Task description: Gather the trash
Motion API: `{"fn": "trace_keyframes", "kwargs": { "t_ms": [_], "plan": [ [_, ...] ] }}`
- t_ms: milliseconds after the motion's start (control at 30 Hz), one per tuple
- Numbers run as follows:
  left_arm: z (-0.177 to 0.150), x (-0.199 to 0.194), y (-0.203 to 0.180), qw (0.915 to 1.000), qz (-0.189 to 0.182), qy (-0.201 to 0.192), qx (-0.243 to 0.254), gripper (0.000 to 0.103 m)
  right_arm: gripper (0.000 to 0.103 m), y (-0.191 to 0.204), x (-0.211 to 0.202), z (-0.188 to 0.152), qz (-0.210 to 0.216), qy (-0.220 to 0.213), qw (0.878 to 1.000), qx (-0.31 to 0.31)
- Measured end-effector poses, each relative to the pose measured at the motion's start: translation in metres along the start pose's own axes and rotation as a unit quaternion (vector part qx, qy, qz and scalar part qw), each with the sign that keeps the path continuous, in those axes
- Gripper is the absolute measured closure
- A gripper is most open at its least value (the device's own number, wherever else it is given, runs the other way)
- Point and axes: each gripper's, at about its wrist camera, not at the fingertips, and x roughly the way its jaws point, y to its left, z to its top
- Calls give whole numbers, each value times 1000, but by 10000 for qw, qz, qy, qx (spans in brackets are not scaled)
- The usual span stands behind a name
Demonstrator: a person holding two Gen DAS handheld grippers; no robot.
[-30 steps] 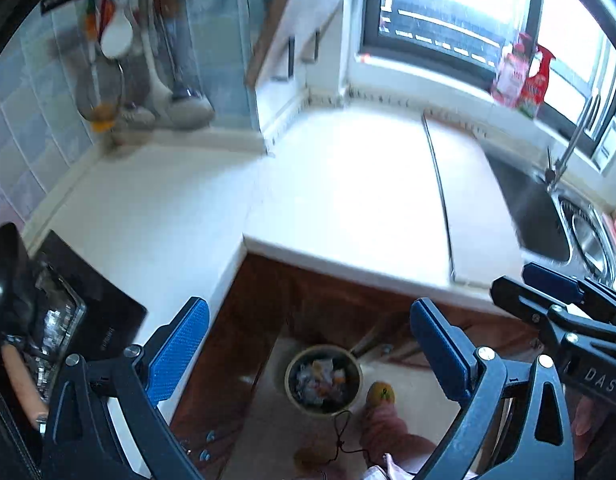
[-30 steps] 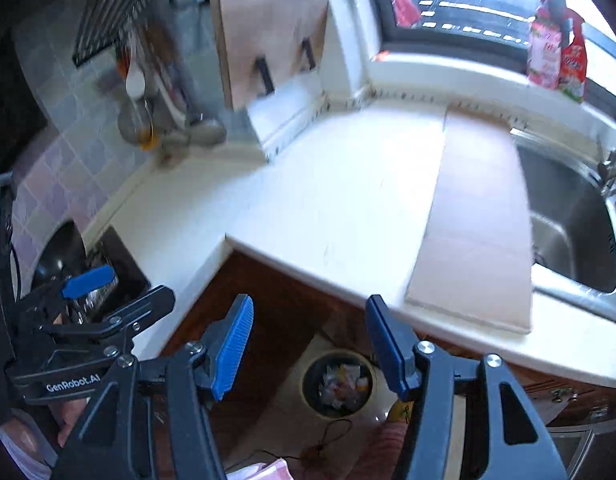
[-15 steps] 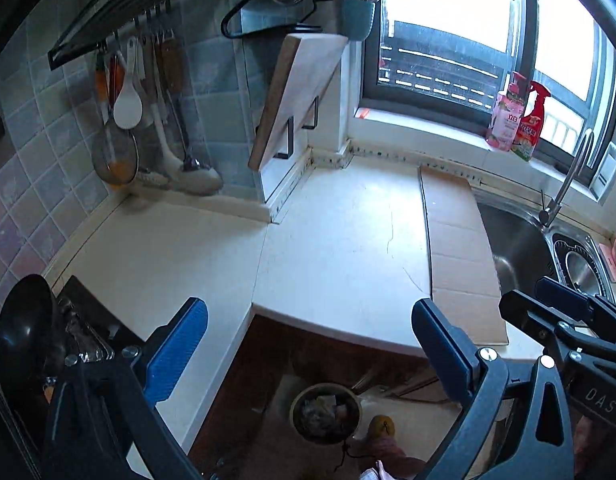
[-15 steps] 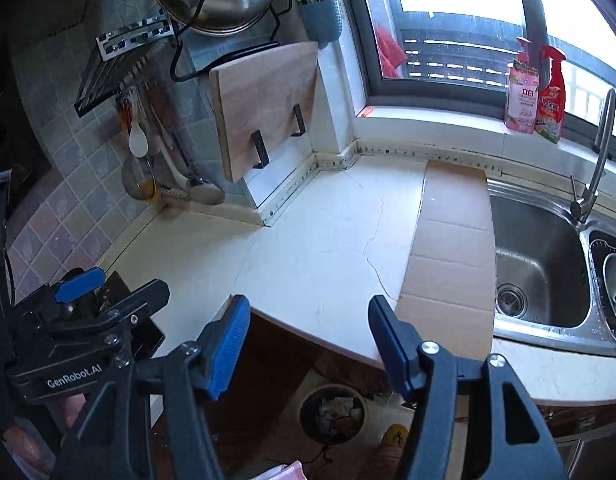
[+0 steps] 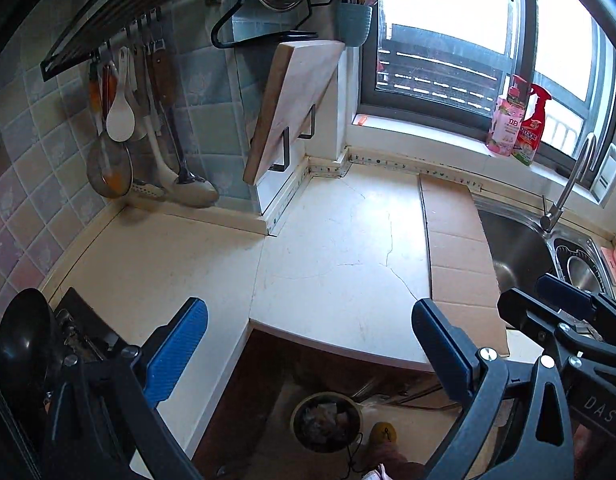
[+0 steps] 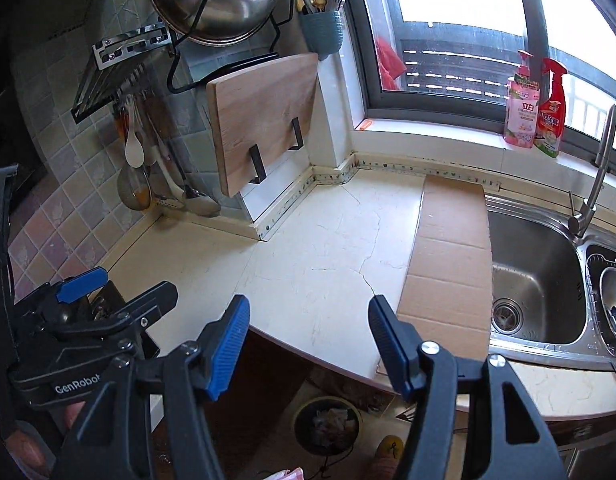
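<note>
The left tool (image 5: 308, 354) and right tool (image 6: 308, 344) both hover with fingers spread apart, gripping nothing, above the pale surface (image 6: 308, 248). Below its edge, the trash bin (image 6: 327, 424) sits on the floor, holding crumpled trash.

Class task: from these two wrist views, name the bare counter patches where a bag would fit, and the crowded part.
Free: pale counter between chopping board and cardboard sheet; also the stretch below the hanging utensils. Crowded: stove corner.
</note>
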Motion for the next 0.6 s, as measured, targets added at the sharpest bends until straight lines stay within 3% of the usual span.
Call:
{"fn": "trace_keyframes", "kwargs": {
  "t_ms": [600],
  "plan": [
    [2, 6, 2, 10000, 22, 27, 41, 2, 41, 5, 4, 1, -54, -26, 10000, -10]
  ]
}}
